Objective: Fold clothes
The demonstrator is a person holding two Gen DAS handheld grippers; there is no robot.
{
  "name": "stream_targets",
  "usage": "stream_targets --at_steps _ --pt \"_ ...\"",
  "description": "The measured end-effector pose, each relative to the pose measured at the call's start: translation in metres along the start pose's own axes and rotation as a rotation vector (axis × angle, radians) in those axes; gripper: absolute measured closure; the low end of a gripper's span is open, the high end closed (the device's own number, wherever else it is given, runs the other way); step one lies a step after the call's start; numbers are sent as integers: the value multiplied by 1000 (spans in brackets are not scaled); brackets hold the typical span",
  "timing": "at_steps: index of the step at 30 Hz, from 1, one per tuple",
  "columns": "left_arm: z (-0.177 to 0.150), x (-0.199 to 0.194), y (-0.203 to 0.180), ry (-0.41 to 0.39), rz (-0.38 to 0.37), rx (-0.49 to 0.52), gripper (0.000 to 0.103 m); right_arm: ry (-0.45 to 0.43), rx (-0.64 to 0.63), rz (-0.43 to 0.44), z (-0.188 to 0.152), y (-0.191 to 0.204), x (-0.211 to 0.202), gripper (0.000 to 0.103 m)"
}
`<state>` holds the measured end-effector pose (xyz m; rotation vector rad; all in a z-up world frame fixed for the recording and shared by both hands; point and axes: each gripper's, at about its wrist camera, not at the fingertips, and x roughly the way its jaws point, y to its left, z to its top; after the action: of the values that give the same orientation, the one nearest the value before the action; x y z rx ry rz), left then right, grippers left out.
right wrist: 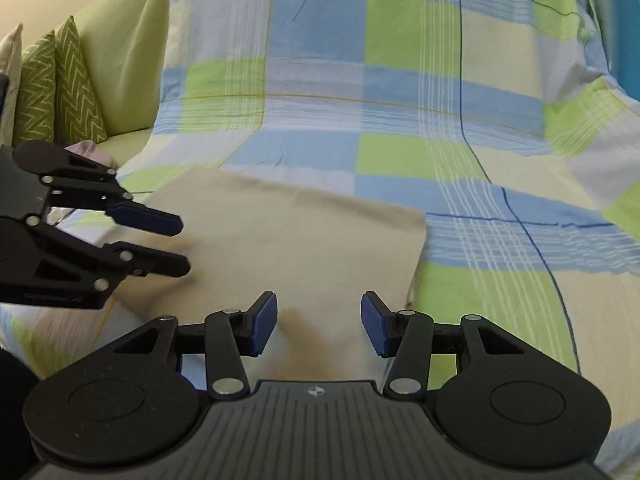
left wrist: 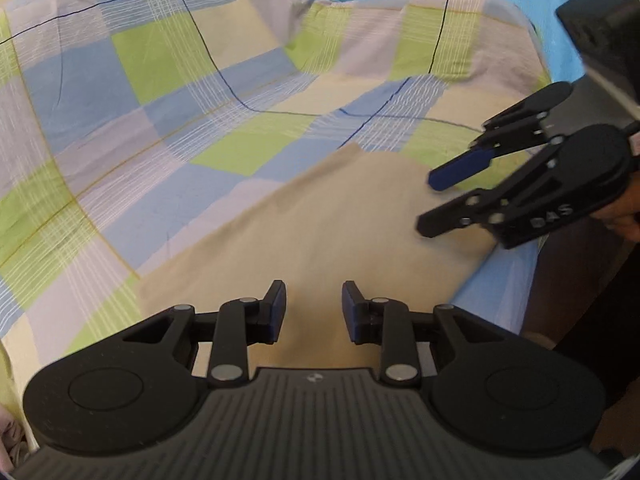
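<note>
A checked bedsheet [left wrist: 168, 92] in blue, green and cream covers the bed. A folded beige cloth [left wrist: 320, 216] lies flat on the bedsheet. Above the cloth hover the left gripper [left wrist: 314, 312] and right gripper [right wrist: 318, 328], both with jaws open and empty.

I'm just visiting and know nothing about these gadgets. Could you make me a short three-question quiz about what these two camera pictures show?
1. True or false: the left gripper is clamped on the beige cloth.
2. What does the beige cloth lie on?
A. a bare wooden table
B. a checked blue and green sheet
C. a metal tray
3. Fill in: in the right wrist view, green zigzag ______ stand at the far left.

Key
1. False. Its jaws stand apart with nothing between them; the right gripper is open too.
2. B
3. cushions
</note>
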<state>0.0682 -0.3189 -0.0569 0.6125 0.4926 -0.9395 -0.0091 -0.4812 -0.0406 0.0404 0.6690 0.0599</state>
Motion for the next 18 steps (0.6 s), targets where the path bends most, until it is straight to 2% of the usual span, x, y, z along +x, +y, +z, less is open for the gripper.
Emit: stream_targets --at_steps 2,5,9,11,15,16,18 --pt "3 9 -4 11 -14 15 77 22 23 14 5 -11 16 55" --pt "2 19 -10 18 -28 34 78 3 3 15 20 -22 30 61" --pt "0 23 -8 8 -38 -2 77 -6 72 27 37 -46 51 65" --pt "-3 23 -5 2 -46 -29 77 1 113 10 44 -57 63 67" --pt "-3 21 -2 -6 -43 -51 74 -11 174 -108 52 -76 69 64" --pt "-3 19 -1 -16 -35 -57 74 -26 185 -133 53 -79 66 66" --pt "-1 14 5 -47 -19 -74 75 -75 194 -108 56 -80 57 66"
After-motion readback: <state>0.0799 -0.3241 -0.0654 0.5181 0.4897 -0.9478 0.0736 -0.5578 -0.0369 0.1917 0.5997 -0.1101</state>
